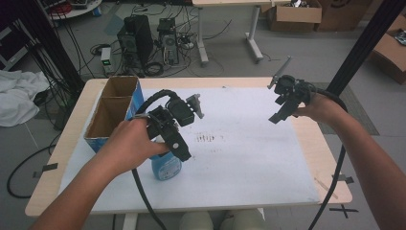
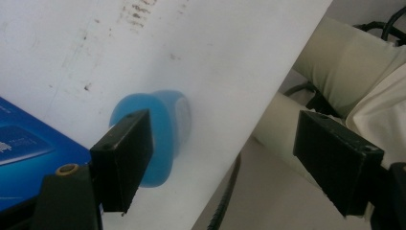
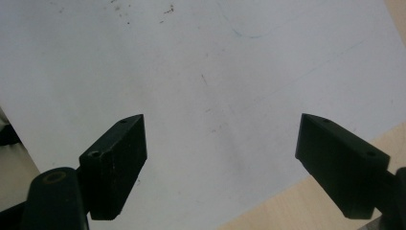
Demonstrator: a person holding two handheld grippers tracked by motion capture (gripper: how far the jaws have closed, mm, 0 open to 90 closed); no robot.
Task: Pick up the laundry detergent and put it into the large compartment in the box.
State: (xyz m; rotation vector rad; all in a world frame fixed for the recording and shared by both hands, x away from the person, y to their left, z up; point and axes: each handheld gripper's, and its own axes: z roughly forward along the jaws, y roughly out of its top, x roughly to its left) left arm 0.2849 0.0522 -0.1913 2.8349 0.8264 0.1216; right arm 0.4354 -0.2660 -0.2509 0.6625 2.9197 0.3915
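Blue bottle (image 1: 166, 167): lies at my left gripper (image 2: 239, 158)'s 6 o'clock, nearer it; both grippers, right gripper (image 3: 220, 163) included, gape empty.

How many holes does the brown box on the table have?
2. The box has a far hole and a near hole, split by a wall. The left hand hides its near corner.

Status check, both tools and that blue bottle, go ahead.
Left tool open, above blue bottle, not gripping. Right tool open, empty, over white sheet. Blue box beside bottle.
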